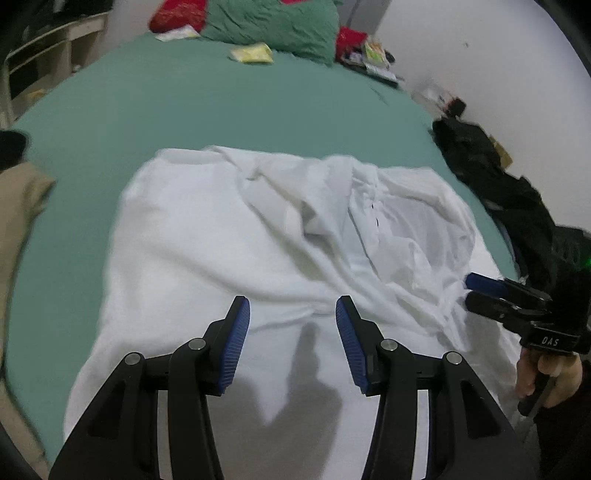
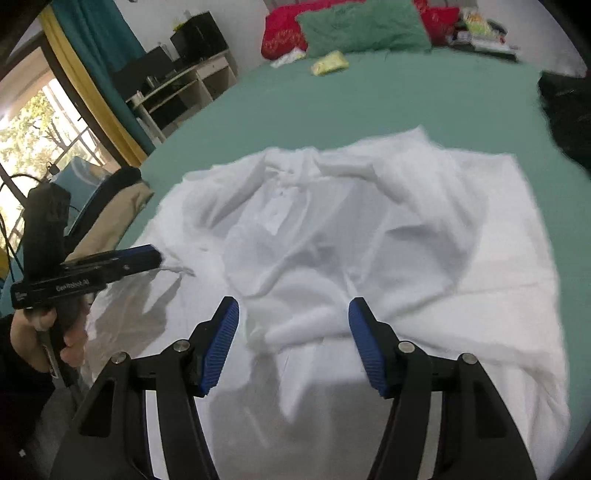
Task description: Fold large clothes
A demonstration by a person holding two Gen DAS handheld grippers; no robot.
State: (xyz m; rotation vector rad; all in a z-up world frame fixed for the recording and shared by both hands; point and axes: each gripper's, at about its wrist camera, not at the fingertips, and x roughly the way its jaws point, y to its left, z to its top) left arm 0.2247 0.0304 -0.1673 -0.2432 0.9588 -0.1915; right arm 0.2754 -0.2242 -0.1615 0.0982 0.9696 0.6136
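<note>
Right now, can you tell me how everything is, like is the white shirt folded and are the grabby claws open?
White garment: spread on the bed, rumpled, not folded.
Left gripper: open, nothing between the pads, above the garment.
Right gripper: open, empty, above the garment.
Green sheet: smooth, flat.
Green pillow: crumpled, at the bed's far end.
Black clothing: heaped at the bed's edge.

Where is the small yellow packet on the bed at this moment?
The yellow packet lies on the green sheet at the far end of the bed, just in front of the green pillow, well beyond the white garment.
</note>
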